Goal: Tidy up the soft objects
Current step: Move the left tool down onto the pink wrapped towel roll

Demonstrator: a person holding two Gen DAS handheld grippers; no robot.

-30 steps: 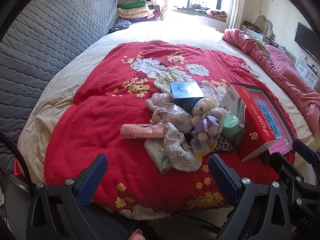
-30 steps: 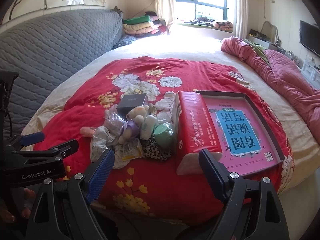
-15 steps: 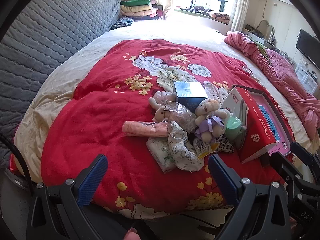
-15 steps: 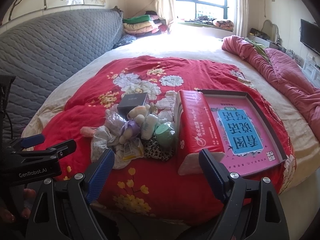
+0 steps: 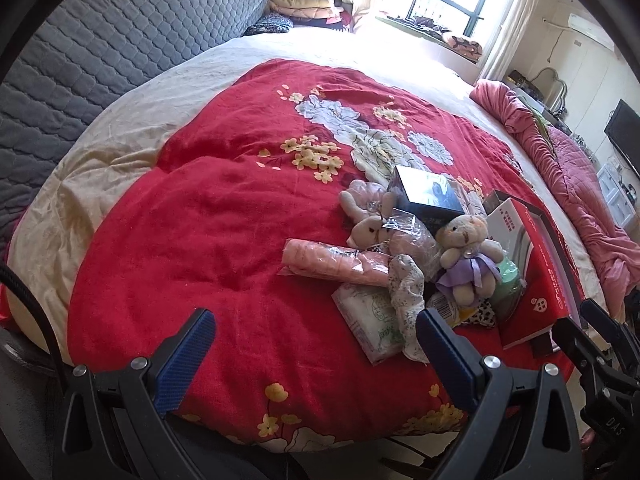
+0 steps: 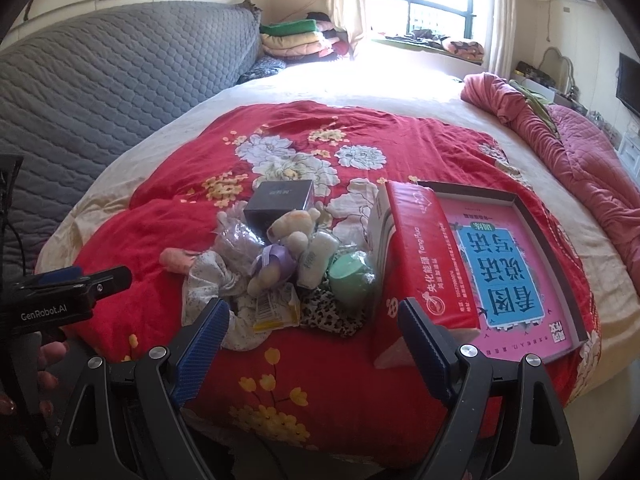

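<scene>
On the red floral blanket (image 5: pixel 208 216), near its front edge, a small heap of soft objects is gathered just beside a red box (image 6: pixel 420 252) that rests against an open tray (image 6: pixel 532 220) with a pink printed base. 2 grippers are held short of the heap: the left gripper (image 5: pixel 316 350) and the right gripper (image 6: pixel 314 328) are both seen with their jaws spread wide and nothing between them. Within the heap a cream teddy bear (image 5: pixel 468 256) in a purple dress is propped upright, touching a bagged plush rabbit (image 5: pixel 384 232), a pink roll (image 5: pixel 332 262) in clear wrap, a floral cloth (image 5: pixel 406 292), a flat tissue pack (image 5: pixel 370 318), a mint-green wrapped item (image 6: pixel 350 282) and a leopard-print cloth (image 6: pixel 328 314); a dark rigid box (image 5: pixel 430 194) is set at the back. All the plush and cloth pieces are judged light and easily squashed, so little squeeze should be needed. The bear is best taken across its torso, where the stuffing gives firm bulk. The wrapped items are likely to be slippery, and the film may slide or crinkle under the pads (image 5: pixel 184 360); the roll is best taken at its middle. The floral cloth will drape and may drag neighbours if lifted by 1 edge.
</scene>
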